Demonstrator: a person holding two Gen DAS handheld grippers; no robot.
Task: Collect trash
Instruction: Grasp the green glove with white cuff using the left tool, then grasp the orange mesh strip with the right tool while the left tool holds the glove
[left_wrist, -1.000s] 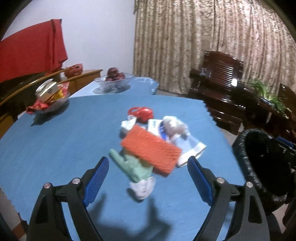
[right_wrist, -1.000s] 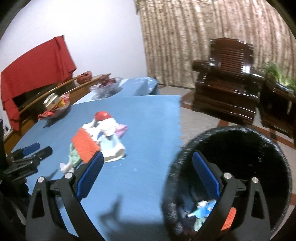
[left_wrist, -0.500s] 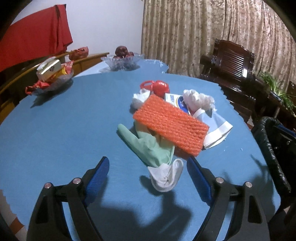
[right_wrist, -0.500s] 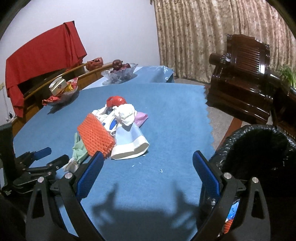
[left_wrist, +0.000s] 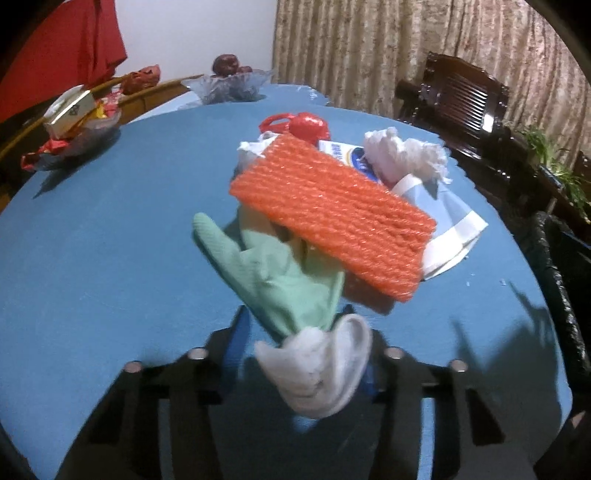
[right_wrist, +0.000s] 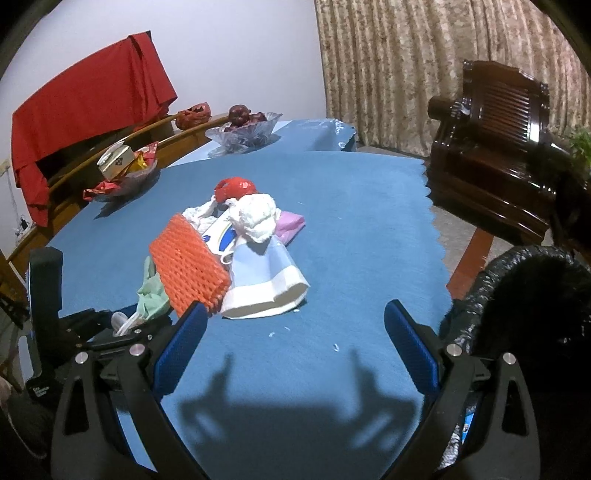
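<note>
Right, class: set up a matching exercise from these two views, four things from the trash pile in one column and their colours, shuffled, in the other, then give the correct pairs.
Things:
1. foam net sleeve
2. rubber glove
3. crumpled tissue
4. plastic bag scrap beside the tissue

Colours:
A. white
B. pink
C. orange
D. pale green

Pairs: 1-C, 2-D, 3-A, 4-B

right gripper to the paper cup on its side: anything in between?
No objects: from the right gripper to the paper cup the right wrist view shows bare blue tablecloth, apart from a few small white crumbs.
</note>
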